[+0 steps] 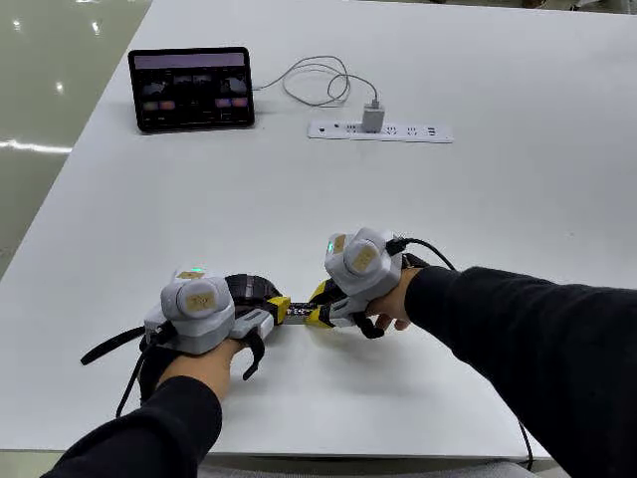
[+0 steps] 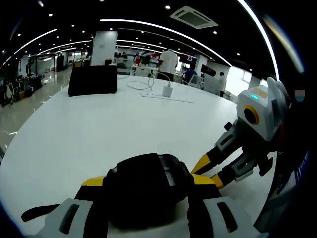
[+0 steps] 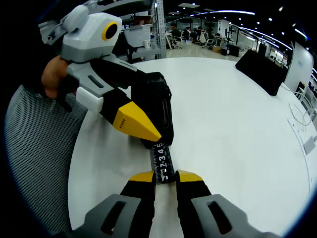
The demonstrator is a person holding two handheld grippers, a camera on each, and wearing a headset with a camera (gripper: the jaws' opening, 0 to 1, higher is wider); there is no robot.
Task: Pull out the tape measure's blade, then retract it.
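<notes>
The black tape measure [image 1: 249, 291] lies on the white table [image 1: 418, 209], and my left gripper [image 1: 267, 304] is shut on its case. In the left gripper view the case [image 2: 148, 198] sits between the yellow-tipped jaws of that gripper [image 2: 148, 181]. A short length of blade [image 3: 162, 159], with its numbers showing, runs out of the case [image 3: 157, 106]. My right gripper [image 3: 162, 176] is shut on the blade's end. In the head view the right gripper [image 1: 317, 307] stands just right of the left one, with the blade [image 1: 299, 317] between them.
A dark tablet [image 1: 191, 88] stands at the back left. A white power strip [image 1: 380, 130] with a charger [image 1: 372, 118] and a looped cable [image 1: 318, 80] lies behind the grippers. The table's front edge is near my arms.
</notes>
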